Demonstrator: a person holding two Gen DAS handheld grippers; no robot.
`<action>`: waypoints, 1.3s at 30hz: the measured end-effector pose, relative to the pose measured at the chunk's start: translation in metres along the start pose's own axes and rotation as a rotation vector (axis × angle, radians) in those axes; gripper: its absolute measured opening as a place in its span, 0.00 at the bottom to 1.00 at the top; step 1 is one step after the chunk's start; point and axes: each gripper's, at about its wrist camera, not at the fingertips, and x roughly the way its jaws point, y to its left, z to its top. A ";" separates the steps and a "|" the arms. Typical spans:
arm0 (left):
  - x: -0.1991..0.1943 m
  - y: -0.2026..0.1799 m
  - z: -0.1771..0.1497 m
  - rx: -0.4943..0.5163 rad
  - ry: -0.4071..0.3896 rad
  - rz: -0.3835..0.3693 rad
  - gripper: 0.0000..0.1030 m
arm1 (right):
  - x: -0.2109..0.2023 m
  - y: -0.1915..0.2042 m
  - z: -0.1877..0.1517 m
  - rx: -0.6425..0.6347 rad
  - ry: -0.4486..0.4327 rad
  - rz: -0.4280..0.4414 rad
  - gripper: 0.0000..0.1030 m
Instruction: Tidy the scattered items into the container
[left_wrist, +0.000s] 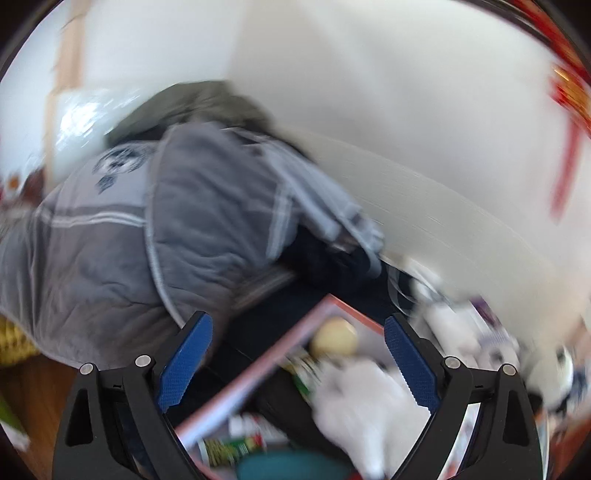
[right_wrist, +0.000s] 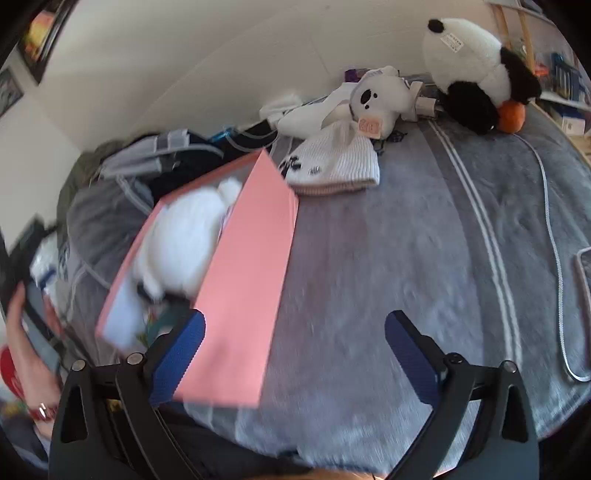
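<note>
Pink box (right_wrist: 240, 266) lying on the grey blanket (right_wrist: 406, 277), already part filled: a white soft toy (right_wrist: 184, 243) inside, plus, in the left wrist view, a pale ball (left_wrist: 334, 336), some printed packets (left_wrist: 236, 445) and something teal (left_wrist: 291, 467) at the near end.

Left gripper (left_wrist: 297, 363) poised above the box's open top, jaws spread wide, nothing between the blue pads (left_wrist: 186, 363). Right gripper (right_wrist: 293, 358) low over the blanket at the box's near corner, jaws likewise wide apart and empty; left pad overlapping the box's outer wall in the picture, contact impossible to confirm through the blur.

Still scattered beyond the box's far end: a white knit hat (right_wrist: 338, 168) just past the far corner, a white bear toy (right_wrist: 369, 98) behind the hat, a panda toy (right_wrist: 476, 70) further back with an orange ball (right_wrist: 511, 116) touching it. White cable (right_wrist: 556, 258) off to the right of the box, well apart.

Likely next: fetch the hat, the nearest piece. Best done by reaching with the right gripper, pinching a thick fold of knit rather than the thin brim, lifting clear of the blanket, then lowering into free space beside the soft toy. Worth steadying the light box with the left gripper to stop it sliding.
</note>
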 end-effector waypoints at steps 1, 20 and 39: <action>-0.014 -0.010 -0.014 0.035 0.013 -0.048 0.93 | -0.008 0.004 -0.012 -0.039 0.003 -0.004 0.99; -0.254 -0.043 -0.127 0.191 -0.134 0.075 1.00 | -0.158 0.076 -0.108 -0.515 -0.034 0.029 0.99; -0.255 -0.050 -0.122 0.217 -0.077 0.021 1.00 | -0.169 0.091 -0.108 -0.543 -0.068 0.063 0.99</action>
